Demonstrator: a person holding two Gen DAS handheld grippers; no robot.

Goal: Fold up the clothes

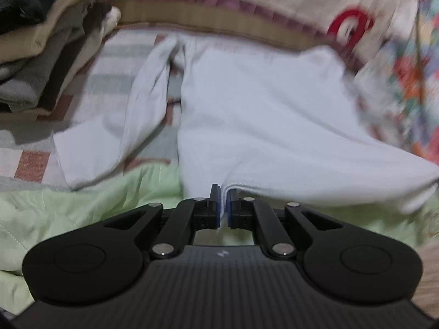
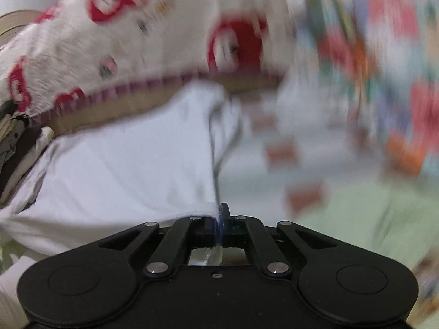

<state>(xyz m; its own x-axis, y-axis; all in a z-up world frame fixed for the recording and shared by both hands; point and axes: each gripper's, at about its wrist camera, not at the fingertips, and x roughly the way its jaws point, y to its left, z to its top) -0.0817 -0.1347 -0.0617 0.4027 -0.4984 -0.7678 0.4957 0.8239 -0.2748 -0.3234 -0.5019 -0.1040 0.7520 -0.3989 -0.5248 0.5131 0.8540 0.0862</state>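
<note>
Your left gripper (image 1: 222,205) pinched tight on the near hem of the white garment (image 1: 255,115), your right gripper (image 2: 219,220) clamped on its near right corner, garment spread over the striped bedding (image 1: 115,63), folded stack (image 1: 41,41) far left, green sheet (image 1: 82,205) nearest you

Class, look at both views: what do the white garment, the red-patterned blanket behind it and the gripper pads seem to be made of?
White garment: probably matte cotton knit; soft folds, stitched hem.
Red-patterned blanket: likely plush fleece; fuzzy nap.
Left gripper pads: blue, perhaps rubber; blurred, unsure.
</note>
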